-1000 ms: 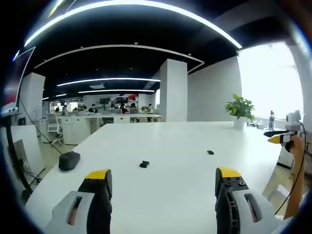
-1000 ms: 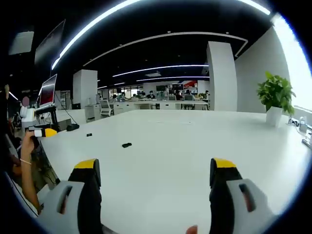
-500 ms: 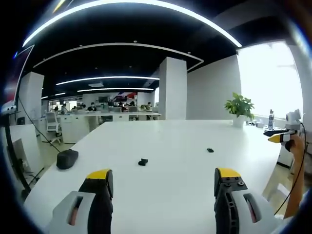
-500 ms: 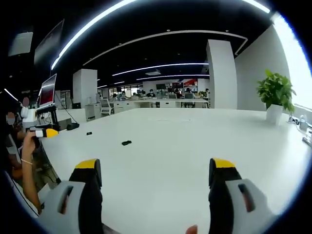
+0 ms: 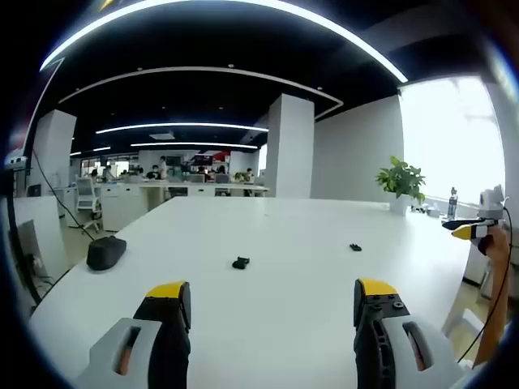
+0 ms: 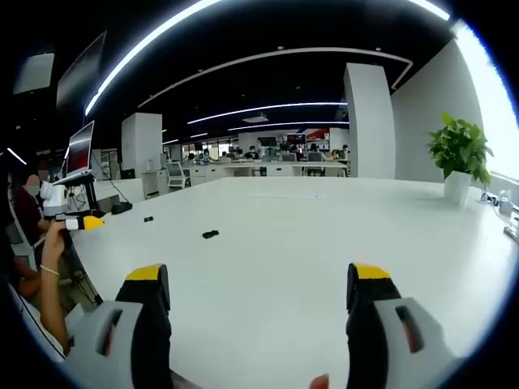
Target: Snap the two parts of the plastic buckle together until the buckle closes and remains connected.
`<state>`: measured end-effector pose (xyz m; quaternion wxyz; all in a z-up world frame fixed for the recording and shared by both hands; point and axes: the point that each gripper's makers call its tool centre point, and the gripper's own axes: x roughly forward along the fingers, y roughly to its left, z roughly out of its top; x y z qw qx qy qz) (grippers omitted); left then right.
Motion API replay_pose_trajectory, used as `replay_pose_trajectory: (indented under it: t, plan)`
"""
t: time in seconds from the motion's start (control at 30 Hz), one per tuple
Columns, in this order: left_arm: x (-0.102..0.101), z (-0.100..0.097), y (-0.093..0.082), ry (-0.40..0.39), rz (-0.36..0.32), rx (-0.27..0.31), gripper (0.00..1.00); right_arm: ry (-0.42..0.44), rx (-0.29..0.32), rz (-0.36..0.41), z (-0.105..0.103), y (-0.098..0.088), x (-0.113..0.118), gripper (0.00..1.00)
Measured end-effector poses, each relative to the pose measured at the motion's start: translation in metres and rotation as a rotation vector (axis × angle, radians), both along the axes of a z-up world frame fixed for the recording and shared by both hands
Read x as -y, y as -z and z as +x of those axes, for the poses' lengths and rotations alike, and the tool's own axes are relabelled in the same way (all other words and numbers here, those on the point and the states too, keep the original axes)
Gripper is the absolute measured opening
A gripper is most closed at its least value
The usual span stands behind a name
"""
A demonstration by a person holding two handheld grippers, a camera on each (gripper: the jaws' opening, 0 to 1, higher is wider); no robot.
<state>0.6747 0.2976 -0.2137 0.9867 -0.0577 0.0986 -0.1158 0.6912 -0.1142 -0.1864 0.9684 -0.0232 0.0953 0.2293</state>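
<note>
Two small black buckle parts lie apart on the white table. One buckle part rests ahead of my left gripper, slightly left of centre. The other buckle part lies further right. My left gripper is open, well short of both, with nothing between its jaws. In the right gripper view the nearer buckle part sits ahead and left of my open right gripper, and the farther buckle part lies beyond it. Each gripper, held in a hand, appears at the other view's edge: right gripper, left gripper.
A dark rounded object sits near the table's left edge. A potted plant stands at the far right corner, also seen as the plant. A monitor stands on a rig at the left. Desks and people fill the office behind.
Both views have shifted slightly with the hands. The buckle parts have stayed put on the table, and both grippers have stayed open.
</note>
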Motion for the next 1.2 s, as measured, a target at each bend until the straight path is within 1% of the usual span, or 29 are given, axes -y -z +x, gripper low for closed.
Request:
replay_pose_trajectory:
  t: [0.47, 0.63, 0.83, 0.93, 1.07, 1.2]
  plan:
    - [-0.001, 0.004, 0.005, 0.001, -0.019, -0.002, 0.83, -0.013, -0.019, 0.012, 0.003, 0.006, -0.002, 0.91]
    - [-0.002, 0.005, 0.007, -0.005, -0.014, -0.008, 0.83, -0.014, -0.024, 0.015, 0.004, 0.008, -0.001, 0.9]
    - [0.002, 0.009, 0.007, 0.003, -0.007, -0.013, 0.82, -0.012, -0.028, 0.018, 0.004, 0.01, 0.001, 0.9]
    - [0.004, 0.011, 0.006, 0.01, 0.001, -0.025, 0.82, -0.008, -0.026, 0.024, 0.004, 0.009, 0.002, 0.9]
    - [0.004, 0.016, 0.001, 0.003, 0.002, -0.017, 0.81, -0.021, -0.018, 0.028, 0.003, 0.008, 0.001, 0.9]
    - [0.006, 0.021, 0.001, 0.006, 0.002, -0.015, 0.81, -0.031, -0.014, 0.031, 0.002, 0.009, 0.001, 0.9]
